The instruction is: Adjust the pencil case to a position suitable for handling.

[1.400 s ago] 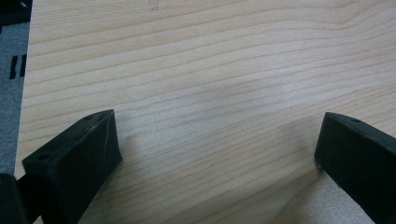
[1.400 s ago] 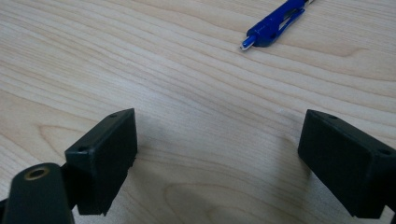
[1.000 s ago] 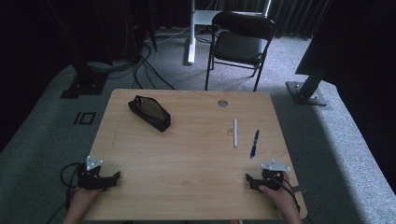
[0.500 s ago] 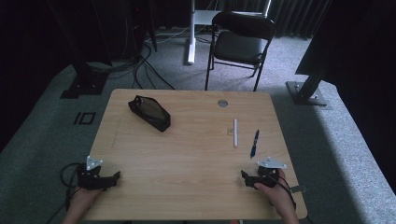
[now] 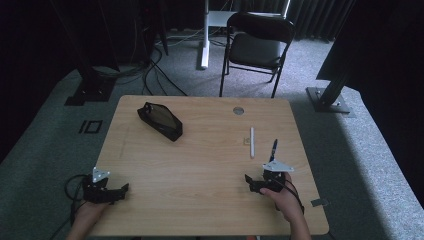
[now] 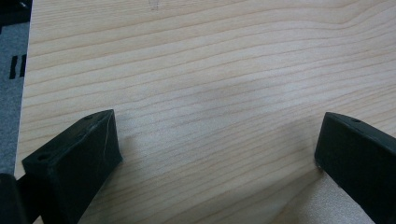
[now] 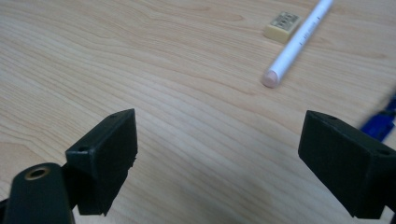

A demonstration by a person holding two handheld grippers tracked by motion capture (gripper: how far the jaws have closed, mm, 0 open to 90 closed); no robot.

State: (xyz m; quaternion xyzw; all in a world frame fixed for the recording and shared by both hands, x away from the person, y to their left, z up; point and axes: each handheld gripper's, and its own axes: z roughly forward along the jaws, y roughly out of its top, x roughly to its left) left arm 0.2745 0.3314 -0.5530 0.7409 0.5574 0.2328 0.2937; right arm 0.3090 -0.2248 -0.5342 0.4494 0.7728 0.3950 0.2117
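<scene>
My left gripper (image 5: 119,193) rests open near the table's front left corner, held by a hand; in the left gripper view its jaws (image 6: 219,149) stand wide apart over bare wood. My right gripper (image 5: 252,184) is open at the front right, just short of a blue pen (image 5: 273,150). A white pen (image 5: 252,142) lies beyond it with a small eraser (image 5: 246,140) beside it. In the right gripper view the open right gripper (image 7: 219,154) has nothing in it; the white pen (image 7: 299,39), eraser (image 7: 282,21) and blurred blue pen (image 7: 380,123) lie ahead, to the right.
A black pencil case (image 5: 160,120) lies at the back left of the wooden table (image 5: 200,165). A round grommet (image 5: 238,110) sits near the far edge. A folding chair (image 5: 257,45) stands behind the table; cables run over the carpet.
My right gripper has moved left and a little forward, closer to the pens. The left gripper has stayed put.
</scene>
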